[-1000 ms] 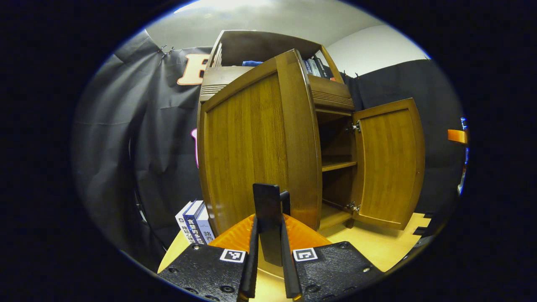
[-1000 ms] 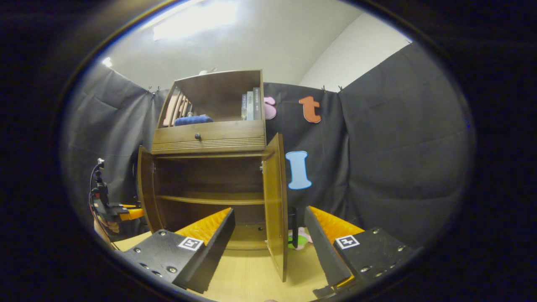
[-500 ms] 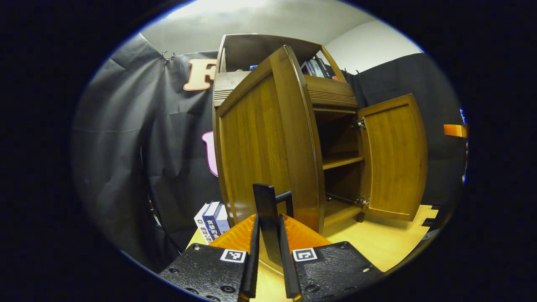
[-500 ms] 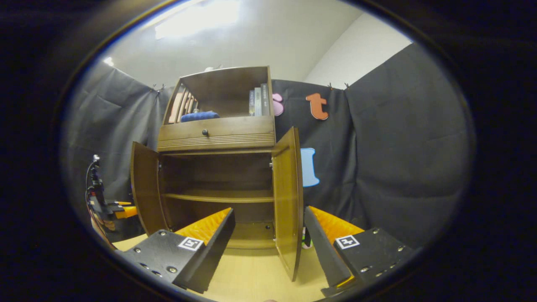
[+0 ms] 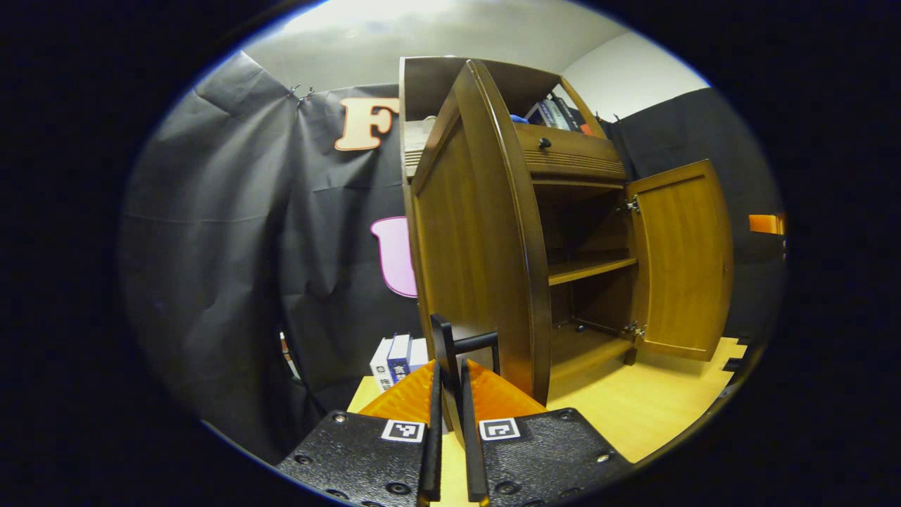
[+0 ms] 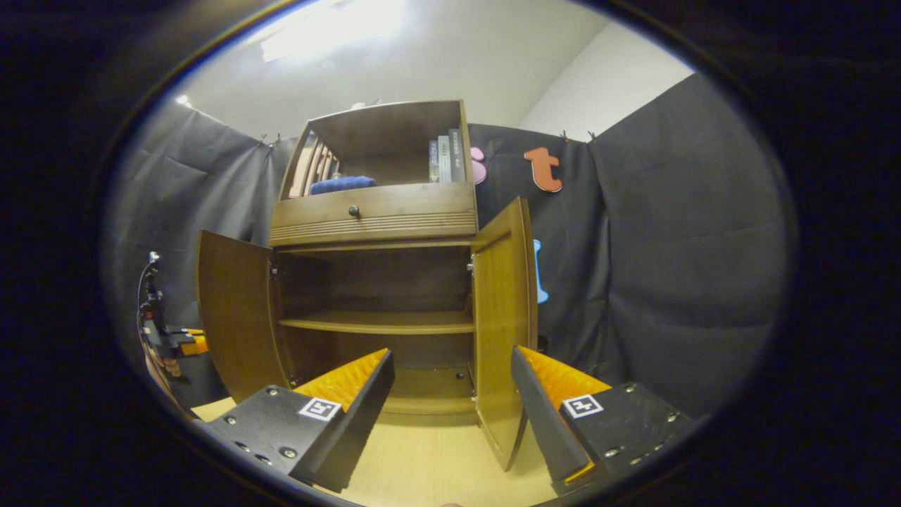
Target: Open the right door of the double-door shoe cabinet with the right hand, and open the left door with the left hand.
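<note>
Gripping the left door (image 5: 479, 232) handle (image 5: 470, 345), apparently, left gripper (image 5: 449, 394).

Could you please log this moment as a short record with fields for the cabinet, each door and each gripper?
cabinet: wooden shoe cabinet, interior shelf bare
left door: left door swung open
right door: right door swung open
left gripper: left gripper shut on the left door's handle
right gripper: right gripper open, holding nothing, apart from the right door
upper shelf: books and a blue item
</note>
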`<state>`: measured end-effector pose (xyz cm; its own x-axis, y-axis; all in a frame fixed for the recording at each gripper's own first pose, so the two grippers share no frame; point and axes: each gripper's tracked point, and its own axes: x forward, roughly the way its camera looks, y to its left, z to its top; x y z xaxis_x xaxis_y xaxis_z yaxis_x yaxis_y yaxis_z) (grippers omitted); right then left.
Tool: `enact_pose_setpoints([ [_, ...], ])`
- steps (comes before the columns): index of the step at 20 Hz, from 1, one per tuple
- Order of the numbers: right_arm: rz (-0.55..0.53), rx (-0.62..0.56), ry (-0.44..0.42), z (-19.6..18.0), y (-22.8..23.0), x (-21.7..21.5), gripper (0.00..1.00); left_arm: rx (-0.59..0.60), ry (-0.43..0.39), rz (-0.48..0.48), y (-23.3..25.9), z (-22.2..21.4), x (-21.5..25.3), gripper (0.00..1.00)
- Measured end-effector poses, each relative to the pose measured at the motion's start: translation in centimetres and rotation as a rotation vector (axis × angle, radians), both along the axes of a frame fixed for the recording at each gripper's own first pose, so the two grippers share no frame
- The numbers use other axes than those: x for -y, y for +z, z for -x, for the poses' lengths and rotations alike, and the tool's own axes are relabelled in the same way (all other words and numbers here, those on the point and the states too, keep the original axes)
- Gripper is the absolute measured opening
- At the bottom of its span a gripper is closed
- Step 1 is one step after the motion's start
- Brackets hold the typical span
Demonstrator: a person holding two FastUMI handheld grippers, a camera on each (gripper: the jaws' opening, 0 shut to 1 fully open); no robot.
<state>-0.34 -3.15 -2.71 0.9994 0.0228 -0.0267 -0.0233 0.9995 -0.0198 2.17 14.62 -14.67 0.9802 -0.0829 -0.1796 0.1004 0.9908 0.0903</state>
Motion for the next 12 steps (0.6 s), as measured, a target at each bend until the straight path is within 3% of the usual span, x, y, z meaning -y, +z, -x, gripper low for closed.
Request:
enact_pose_setpoints([
  [7,-0.044,0.007,0.000,-0.6,-0.5,-1.1,0.98,-0.007,-0.048,0.083,-0.1,-0.2,-3.9,0.03],
  [12,-0.066,0.018,0.025,-1.1,-0.9,-2.7,0.99,0.002,-0.105,0.079,-0.1,-0.3,-4.8,0.05],
])
